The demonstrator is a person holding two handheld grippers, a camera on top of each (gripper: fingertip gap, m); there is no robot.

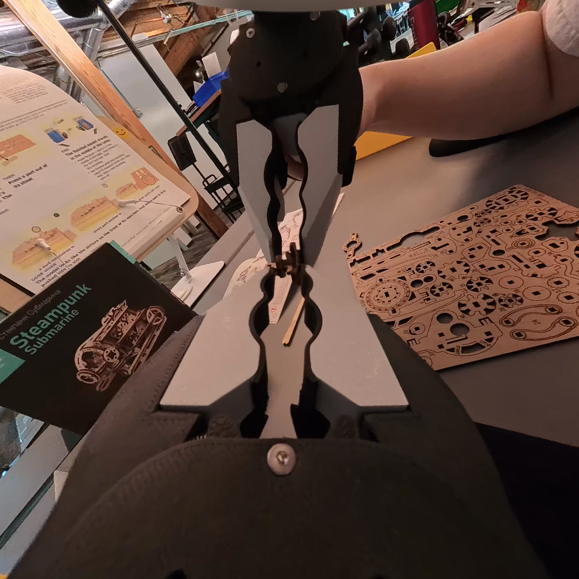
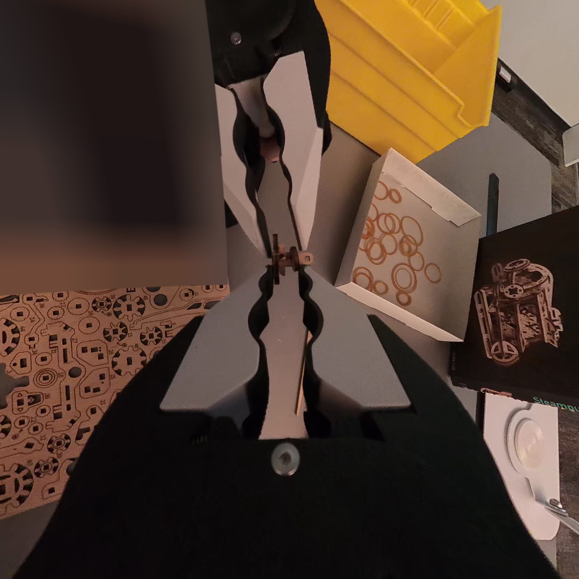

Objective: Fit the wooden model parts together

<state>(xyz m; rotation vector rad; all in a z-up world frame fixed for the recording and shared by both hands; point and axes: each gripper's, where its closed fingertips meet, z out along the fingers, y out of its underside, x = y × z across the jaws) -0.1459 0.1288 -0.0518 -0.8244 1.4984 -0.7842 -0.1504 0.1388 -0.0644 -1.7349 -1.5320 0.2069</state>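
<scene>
Two grippers met tip to tip above the grey table [image 1: 391, 194]: my left gripper [image 1: 285, 272] and right gripper [image 2: 283, 272] each pinched the small wooden gear assembly [image 1: 286, 261] between them. At 3 o'clock lay the laser-cut wooden parts sheet [image 1: 470, 282].

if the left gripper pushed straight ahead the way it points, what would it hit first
The small wooden assembly at its fingertips, then right behind it the right gripper, which meets it tip to tip.
</scene>
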